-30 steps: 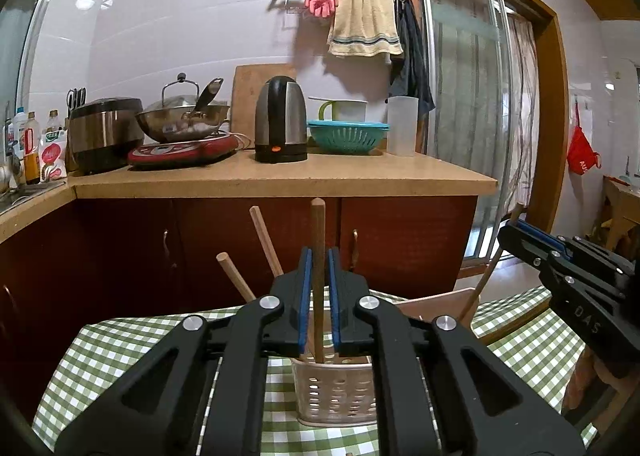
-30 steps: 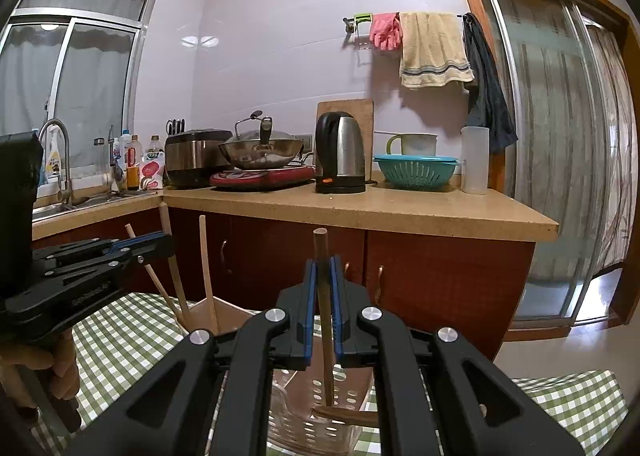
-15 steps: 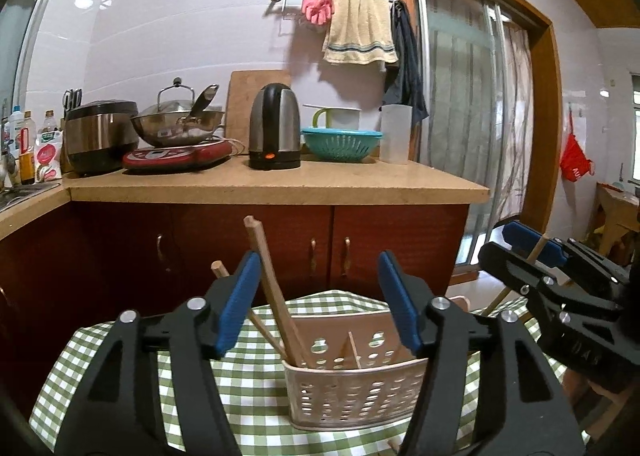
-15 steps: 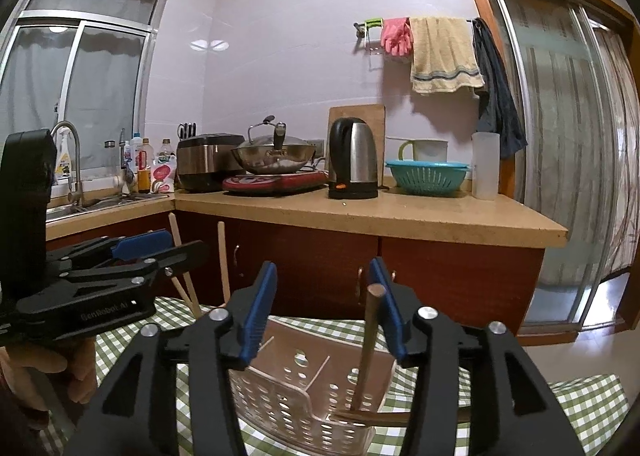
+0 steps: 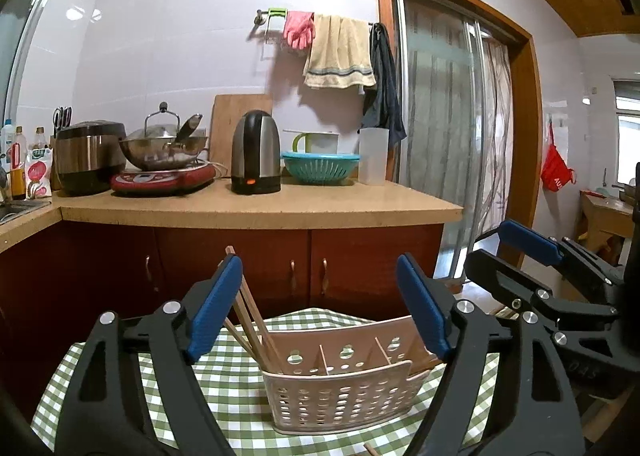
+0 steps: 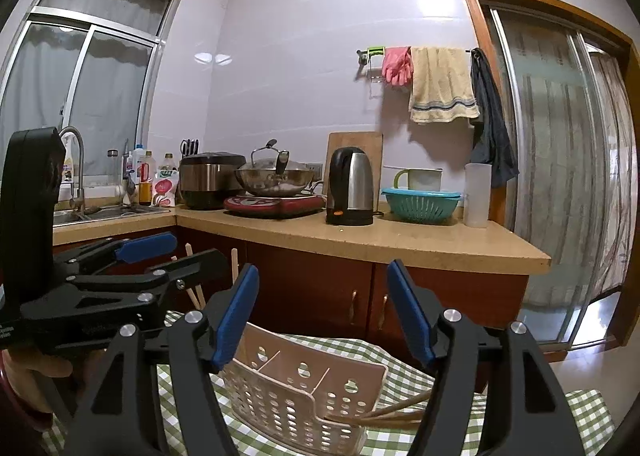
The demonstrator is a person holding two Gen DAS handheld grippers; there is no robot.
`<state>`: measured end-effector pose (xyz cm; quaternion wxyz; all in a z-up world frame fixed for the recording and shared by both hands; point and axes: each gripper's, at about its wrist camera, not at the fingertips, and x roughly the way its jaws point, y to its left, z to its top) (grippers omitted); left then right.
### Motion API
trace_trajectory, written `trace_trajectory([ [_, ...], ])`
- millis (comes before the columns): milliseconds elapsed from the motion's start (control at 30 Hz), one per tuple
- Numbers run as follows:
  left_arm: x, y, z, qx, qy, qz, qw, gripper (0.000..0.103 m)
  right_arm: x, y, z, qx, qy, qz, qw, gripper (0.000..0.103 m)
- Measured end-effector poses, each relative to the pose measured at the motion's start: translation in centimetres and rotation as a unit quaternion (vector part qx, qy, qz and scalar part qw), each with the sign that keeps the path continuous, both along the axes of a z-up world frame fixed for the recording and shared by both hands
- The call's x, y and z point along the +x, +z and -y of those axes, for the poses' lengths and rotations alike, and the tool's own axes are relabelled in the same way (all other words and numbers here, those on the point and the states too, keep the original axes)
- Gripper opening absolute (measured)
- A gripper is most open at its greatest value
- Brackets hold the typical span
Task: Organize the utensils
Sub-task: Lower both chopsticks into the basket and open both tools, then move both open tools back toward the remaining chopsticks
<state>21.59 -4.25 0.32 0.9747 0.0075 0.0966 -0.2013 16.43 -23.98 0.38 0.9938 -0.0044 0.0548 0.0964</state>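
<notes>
- Left gripper [image 5: 320, 306] of black plastic with blue pads: jaws spread wide, just been opening, nothing pinched between them.
- Right gripper [image 6: 322, 314] of the same black-and-blue build: jaws likewise apart, just been opening, empty.
- Beige perforated plastic utensil caddy [image 5: 340, 396], split into compartments by thin dividers, standing on the green-and-white checked tablecloth [image 5: 116, 384], below and beyond both pairs of pads.
- Wooden chopsticks [image 5: 250, 316] leaning out of the caddy's left end compartment in the left wrist view, tips tilted up past the left blue pad; not gripped.
- More wooden chopsticks [image 6: 384, 412] seen in the right wrist view lying low and nearly level out of the caddy's right end, beside the right finger, apart from the pads.
- One further stick end [image 5: 370, 449] lying on the cloth in front of the caddy, mostly cut off by the frame edge.
- Right gripper also showing at the right edge of the left wrist view, jaws parted; left gripper at the left of the right wrist view, with a hand [image 6: 30, 370] around its grip.
- Beyond the table: tan kitchen counter [image 5: 280, 203] over dark red cabinets, carrying a black-and-steel electric kettle [image 5: 256, 153], a teal plastic colander [image 5: 320, 167], a steel wok [image 5: 164, 147] on a red induction hob.
</notes>
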Motion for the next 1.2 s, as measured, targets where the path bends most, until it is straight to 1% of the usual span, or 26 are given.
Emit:
trace_trajectory([
  [200,-1.9,0.6,-0.5,-0.003,0.008,0.007,0.9999,0.079,-2.1,0.1,0.6,0.005,-0.011,-0.001,1.000,0.066],
  [333,-3.5,0.4,-1.0,0.003,0.018,0.008,0.9998,0.079,-3.9,-0.6,0.9,0.005,-0.017,-0.011,1.000,0.066],
  [433,-5.1,-0.4,-1.5,0.012,0.032,0.004,0.9994,0.079,-5.3,-1.7,1.0,0.005,-0.022,-0.024,0.999,0.066],
  [800,-9.3,-4.8,-3.7,0.025,0.073,-0.047,0.9959,0.079,-9.6,-6.9,1.2,0.010,-0.034,-0.089,0.995,0.066],
  [900,-10.3,-5.8,-4.4,0.026,0.086,-0.058,0.9942,0.079,-10.7,-8.6,1.3,0.015,-0.035,-0.115,0.993,0.066],
  [1100,-12.5,-8.4,-5.3,0.031,0.099,-0.097,0.9899,0.079,-12.8,-11.8,0.6,0.006,-0.027,-0.159,0.987,0.066],
  [1200,-13.5,-9.7,-5.5,0.038,0.102,-0.111,0.9878,0.079,-13.5,-13.1,0.4,0.005,-0.022,-0.179,0.984,0.061],
])
